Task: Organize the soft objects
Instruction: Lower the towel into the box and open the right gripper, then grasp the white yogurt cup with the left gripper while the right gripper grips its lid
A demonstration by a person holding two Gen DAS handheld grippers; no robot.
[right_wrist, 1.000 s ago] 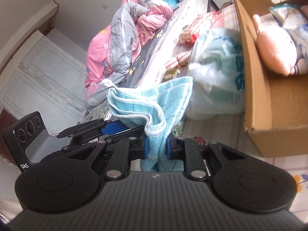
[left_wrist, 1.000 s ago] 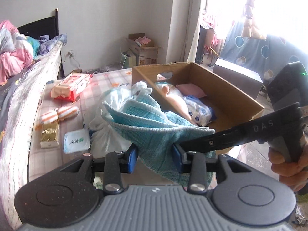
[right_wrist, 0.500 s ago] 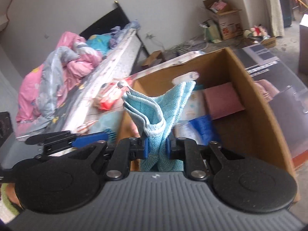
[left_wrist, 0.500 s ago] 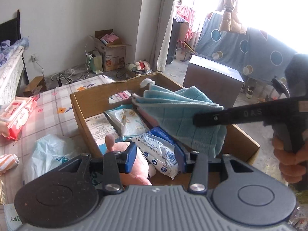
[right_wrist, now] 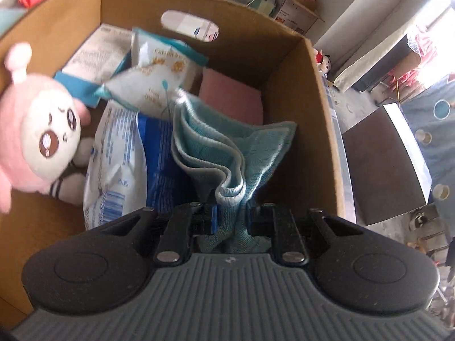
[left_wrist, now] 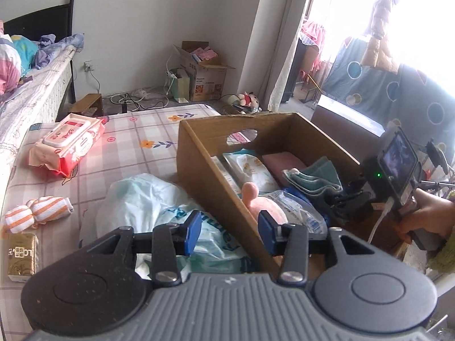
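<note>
While the left view hides it, fingers (right_wrist: 212, 221) clamp towel (right_wrist: 227, 147).

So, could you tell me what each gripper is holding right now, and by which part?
The right gripper pinches the folded light-blue terry towel by its hemmed fold edge, inside the brown cardboard box. The left gripper is open, holding nothing.

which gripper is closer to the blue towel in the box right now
Right. The right gripper is shut on the blue towel inside the cardboard box. The left gripper is open and empty, hanging outside over the box's near wall, apart from the towel.
</note>
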